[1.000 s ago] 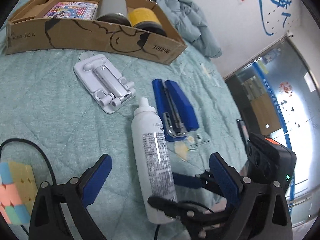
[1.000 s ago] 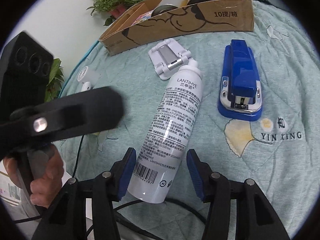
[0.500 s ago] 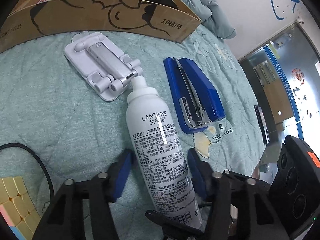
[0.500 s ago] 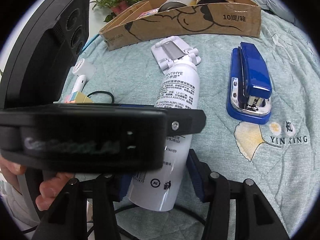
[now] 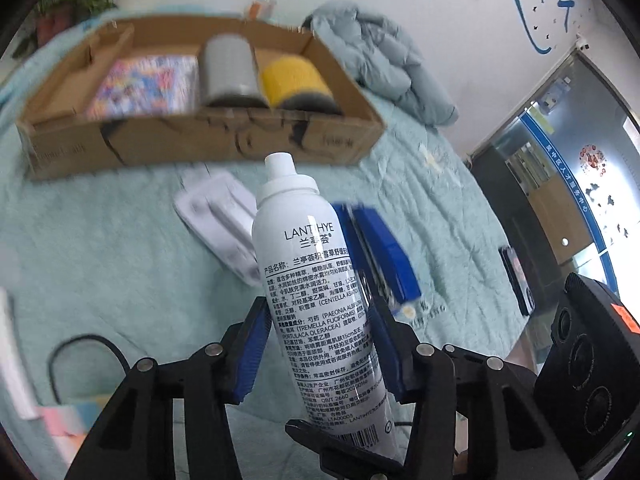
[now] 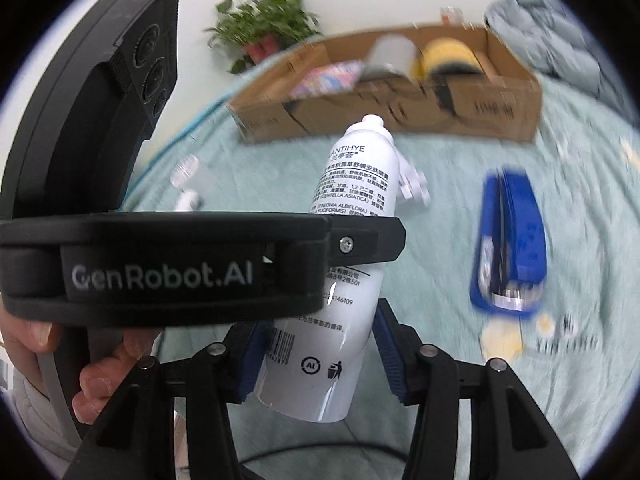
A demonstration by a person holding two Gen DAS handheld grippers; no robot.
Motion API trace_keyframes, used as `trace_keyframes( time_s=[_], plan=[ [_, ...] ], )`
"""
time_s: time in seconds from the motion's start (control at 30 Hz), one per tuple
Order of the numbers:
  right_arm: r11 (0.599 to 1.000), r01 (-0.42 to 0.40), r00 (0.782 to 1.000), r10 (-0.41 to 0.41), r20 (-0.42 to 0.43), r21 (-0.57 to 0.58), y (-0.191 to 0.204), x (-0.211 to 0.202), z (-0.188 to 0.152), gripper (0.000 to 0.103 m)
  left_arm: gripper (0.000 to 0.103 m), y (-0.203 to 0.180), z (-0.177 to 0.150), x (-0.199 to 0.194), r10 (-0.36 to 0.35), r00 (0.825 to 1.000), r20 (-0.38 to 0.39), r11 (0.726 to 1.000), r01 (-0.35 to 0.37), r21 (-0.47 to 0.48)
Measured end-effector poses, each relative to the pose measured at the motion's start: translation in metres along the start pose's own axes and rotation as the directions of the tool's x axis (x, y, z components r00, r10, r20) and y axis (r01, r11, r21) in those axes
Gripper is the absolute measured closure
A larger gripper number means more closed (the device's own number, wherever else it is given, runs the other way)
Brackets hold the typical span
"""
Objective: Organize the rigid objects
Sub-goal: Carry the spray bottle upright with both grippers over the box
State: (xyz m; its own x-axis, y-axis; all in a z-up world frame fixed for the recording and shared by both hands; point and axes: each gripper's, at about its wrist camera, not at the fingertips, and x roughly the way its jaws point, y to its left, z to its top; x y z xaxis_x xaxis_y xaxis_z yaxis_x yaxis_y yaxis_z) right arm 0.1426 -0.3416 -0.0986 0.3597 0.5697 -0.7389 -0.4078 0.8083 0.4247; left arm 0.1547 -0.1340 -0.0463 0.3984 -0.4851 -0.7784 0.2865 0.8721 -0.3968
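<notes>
A white LANTHYE spray bottle (image 5: 316,292) is held up off the teal bedspread, nozzle toward the cardboard box (image 5: 200,144). My left gripper (image 5: 318,354) is shut on its lower body, blue pads on both sides. My right gripper (image 6: 318,360) is shut on the bottle's base (image 6: 320,360), just below the left gripper's body (image 6: 160,268), which crosses the right wrist view. A blue stapler (image 5: 380,256) and a white folding phone stand (image 5: 220,220) lie on the bedspread under the bottle.
The box holds a colourful booklet (image 5: 140,84), a grey roll (image 5: 230,72) and a yellow roll (image 5: 294,84). A grey jacket (image 5: 384,64) lies behind it. A black cable (image 5: 88,352) and a pastel cube (image 5: 68,416) lie at the lower left. A potted plant (image 6: 264,36) stands beyond.
Both grippers have lifted the bottle off the bedspread and tilted its nozzle up toward the box. The left gripper went from open to shut on it.
</notes>
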Motion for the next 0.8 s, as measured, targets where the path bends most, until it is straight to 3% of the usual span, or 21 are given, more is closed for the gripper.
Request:
trace_keyframes(
  time_s=[0.17,0.47,0.8],
  plan=[
    [0.998,-0.039,0.994,0.044,0.104,-0.054,0.024,-0.026,0.041,0.056,0.056,0.001,0.036,-0.066,0.043,0.991,0.13,0.998,-0.048,0.038],
    [0.989,-0.031,0.968,0.066,0.241,-0.145,0.052,-0.073,0.096,0.058,0.058,-0.025,0.089,-0.156,0.089,0.962,0.26,0.983,-0.128,0.135],
    [0.992,0.06,0.945,-0.021,0.326,-0.113,0.024,-0.12,0.143,0.058,0.058,-0.091,0.154,-0.167,0.009,0.957,0.289,0.966,-0.083,0.244]
  ],
)
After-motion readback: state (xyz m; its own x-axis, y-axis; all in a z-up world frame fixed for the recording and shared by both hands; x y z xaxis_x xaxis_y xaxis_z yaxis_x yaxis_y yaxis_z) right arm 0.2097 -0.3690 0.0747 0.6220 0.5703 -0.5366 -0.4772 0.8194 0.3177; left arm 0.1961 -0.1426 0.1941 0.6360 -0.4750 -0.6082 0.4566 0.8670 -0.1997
